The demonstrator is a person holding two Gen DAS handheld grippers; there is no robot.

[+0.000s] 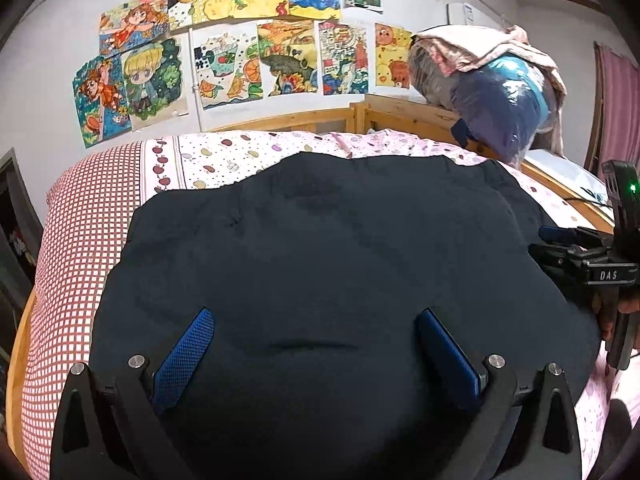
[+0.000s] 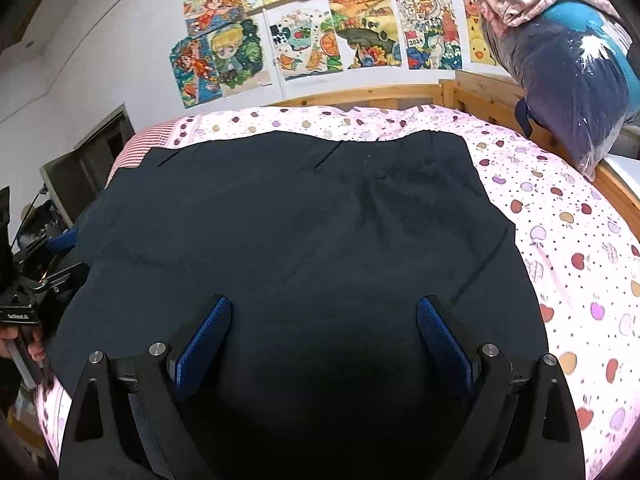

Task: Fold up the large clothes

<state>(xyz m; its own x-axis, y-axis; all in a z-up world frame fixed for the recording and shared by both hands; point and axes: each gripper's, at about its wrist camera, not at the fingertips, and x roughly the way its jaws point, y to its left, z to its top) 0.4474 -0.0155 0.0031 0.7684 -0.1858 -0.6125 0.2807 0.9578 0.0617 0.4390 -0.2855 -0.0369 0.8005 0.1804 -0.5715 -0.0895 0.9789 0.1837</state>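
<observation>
Both the left tongs [image 1: 316, 340] and the right tongs [image 2: 324, 330] gape wide and empty over the dark garment [image 1: 320, 240] spread flat on the bed [image 2: 560, 220] — a shallow pinch there might well snag the sheet or bunch several layers.

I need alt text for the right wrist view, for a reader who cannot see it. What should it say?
A large dark garment lies spread flat on a bed with a pink apple-print sheet. The open right gripper hangs above its near edge, holding nothing. Colourful drawings cover the wall behind.
</observation>
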